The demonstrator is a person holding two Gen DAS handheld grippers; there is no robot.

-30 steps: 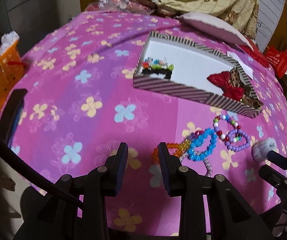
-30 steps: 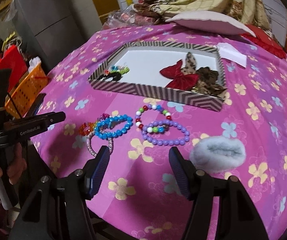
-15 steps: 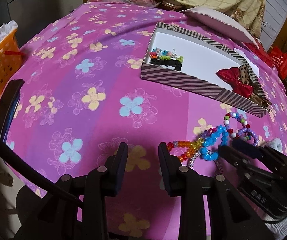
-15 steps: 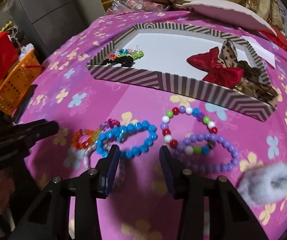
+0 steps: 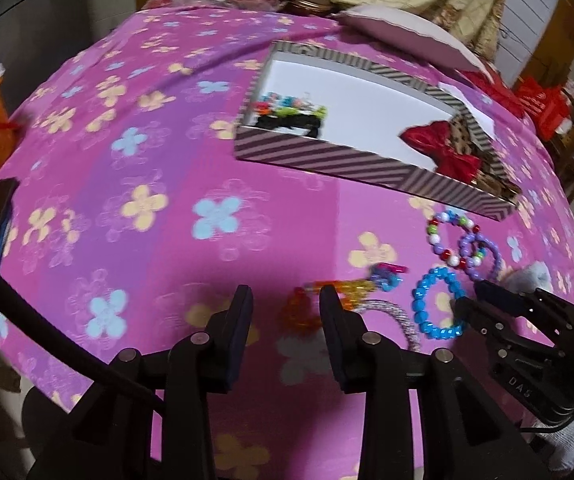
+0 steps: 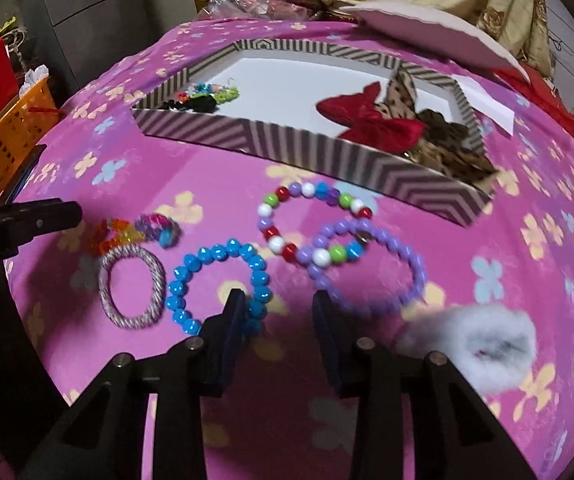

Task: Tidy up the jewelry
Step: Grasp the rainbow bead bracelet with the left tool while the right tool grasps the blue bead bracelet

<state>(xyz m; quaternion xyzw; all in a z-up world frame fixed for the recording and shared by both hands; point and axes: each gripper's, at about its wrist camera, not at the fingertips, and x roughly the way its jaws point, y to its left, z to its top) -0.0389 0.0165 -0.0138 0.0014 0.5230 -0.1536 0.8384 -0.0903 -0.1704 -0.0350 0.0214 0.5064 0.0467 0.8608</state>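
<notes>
The blue bracelet (image 6: 218,286) is straddled at its near-right rim by the half-spread, empty right claw (image 6: 275,312); the left claw (image 5: 285,308), equally parted, is farther.

I see the blue bead bracelet (image 6: 217,286) lying flat beside the silver braided band (image 6: 133,286) — multicolored bracelet (image 6: 313,220) overlapping the purple one (image 6: 367,266).

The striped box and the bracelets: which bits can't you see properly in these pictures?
- Striped box: in the left wrist view its near wall hides part of the red bow.
- Blue bracelet: in the right wrist view the right tool covers its near edge.
- Orange bracelet: blurred in the left wrist view and partly behind the left tool.
- Colourful pieces in the box's corner: too small and blurred to name.
</notes>
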